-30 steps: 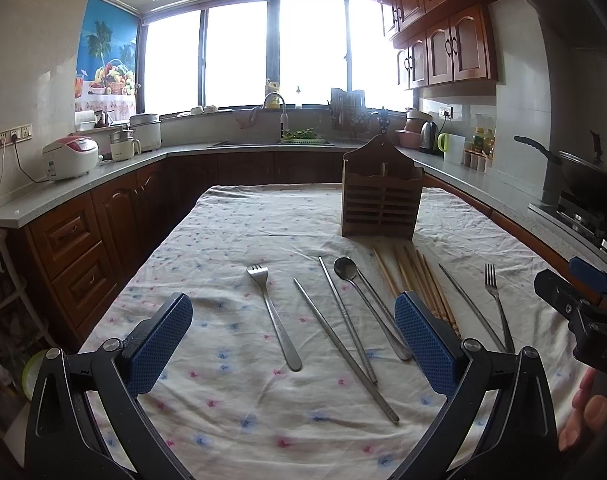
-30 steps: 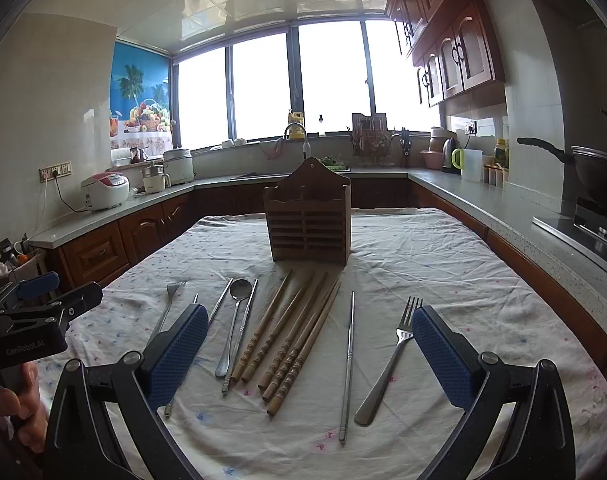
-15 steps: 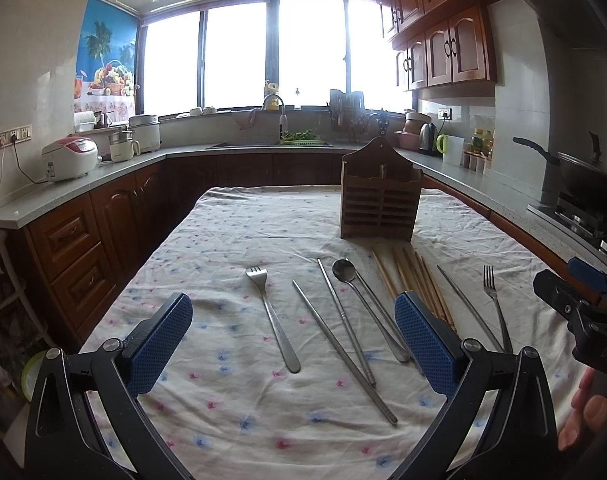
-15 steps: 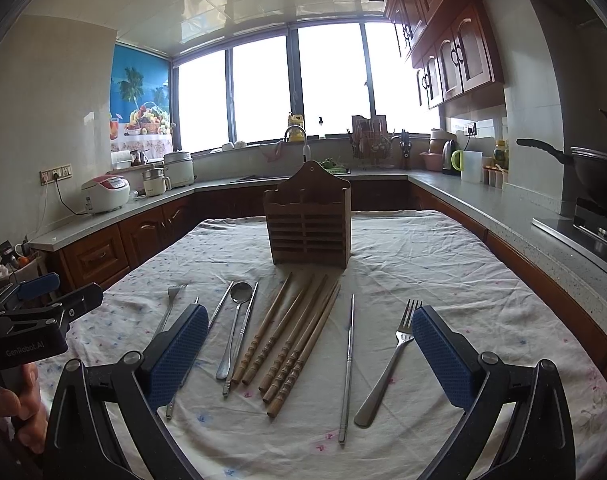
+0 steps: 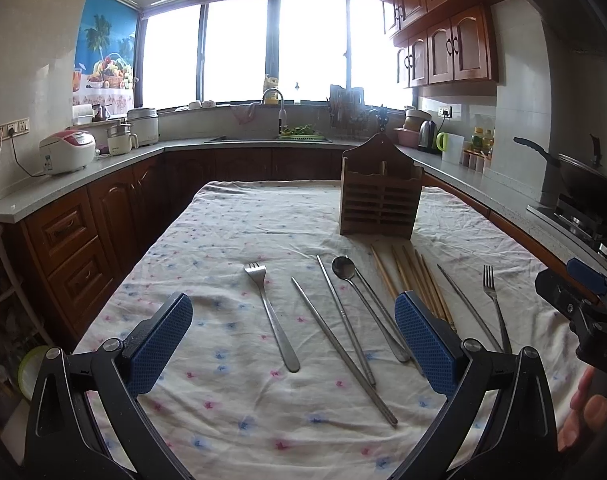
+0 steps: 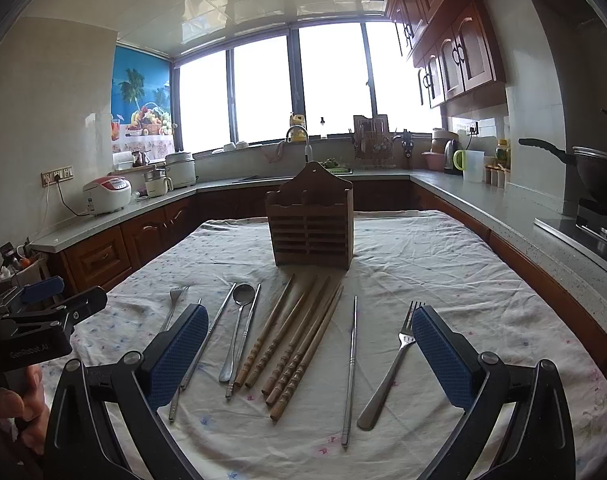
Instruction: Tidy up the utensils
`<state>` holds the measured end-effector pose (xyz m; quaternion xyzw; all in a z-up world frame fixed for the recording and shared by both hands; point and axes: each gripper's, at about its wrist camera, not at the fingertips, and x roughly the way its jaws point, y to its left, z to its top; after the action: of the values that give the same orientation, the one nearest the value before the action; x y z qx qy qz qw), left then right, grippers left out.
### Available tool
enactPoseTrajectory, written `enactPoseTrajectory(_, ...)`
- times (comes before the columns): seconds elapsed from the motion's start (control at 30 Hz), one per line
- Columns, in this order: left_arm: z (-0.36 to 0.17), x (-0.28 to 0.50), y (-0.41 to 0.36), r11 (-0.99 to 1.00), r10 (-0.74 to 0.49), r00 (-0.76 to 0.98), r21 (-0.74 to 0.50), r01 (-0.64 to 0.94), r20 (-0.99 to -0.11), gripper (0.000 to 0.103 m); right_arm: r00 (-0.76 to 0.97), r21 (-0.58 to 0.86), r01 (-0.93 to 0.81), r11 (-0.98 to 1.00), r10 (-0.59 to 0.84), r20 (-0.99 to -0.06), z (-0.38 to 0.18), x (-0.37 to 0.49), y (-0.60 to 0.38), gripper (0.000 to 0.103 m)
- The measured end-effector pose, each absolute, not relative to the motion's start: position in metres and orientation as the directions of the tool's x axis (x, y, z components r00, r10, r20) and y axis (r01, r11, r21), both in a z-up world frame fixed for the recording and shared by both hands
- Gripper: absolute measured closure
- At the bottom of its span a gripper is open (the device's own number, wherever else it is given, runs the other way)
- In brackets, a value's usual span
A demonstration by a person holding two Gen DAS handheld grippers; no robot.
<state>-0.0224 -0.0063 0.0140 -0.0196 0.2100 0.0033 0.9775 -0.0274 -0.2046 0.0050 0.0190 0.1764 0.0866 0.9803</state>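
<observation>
A slatted wooden utensil holder [image 5: 379,196] [image 6: 311,228] stands upright mid-table. In front of it lie, from left to right, a steel fork [image 5: 271,316] [image 6: 171,304], metal chopsticks [image 5: 339,340], a spoon [image 5: 367,304] [image 6: 235,328], several wooden chopsticks [image 5: 415,280] [image 6: 299,340], one more metal chopstick [image 6: 351,364] and a second fork [image 5: 493,304] [image 6: 391,368]. My left gripper [image 5: 293,344] hovers open over the left-hand cutlery. Over the wooden chopsticks and the right fork hovers my right gripper [image 6: 309,352], open as well. Neither holds anything.
The table wears a white floral cloth [image 5: 231,240]. Counters wrap around it, with a rice cooker [image 5: 65,152] on the left, a sink [image 5: 279,120] at the back, and a wok [image 5: 583,180] on a stove at the right. A hand [image 6: 7,412] holds the left tool.
Both views have crept forward very slightly toward the cutlery. Nothing on the table has moved and both grippers remain open.
</observation>
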Motion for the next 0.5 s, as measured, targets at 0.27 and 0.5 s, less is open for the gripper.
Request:
enactPoseTrajectory(0.27,0.011,0.002,0.007,0.995,-0.032,0.876,-0.095,-0.016,-0.482,0.000,0.906,0.111,-0.185,0.976,0.213,-0.366,0.009,-0.012,-0.210,0.000)
enactPoseTrajectory(0.5,0.009,0.043,0.011,0.994,-0.071,0.823,-0.111,0.010,-0.564,0.001,0.883,0.158,-0.204,0.966,0.251,-0.396,0.012,0.013,-0.211,0.001)
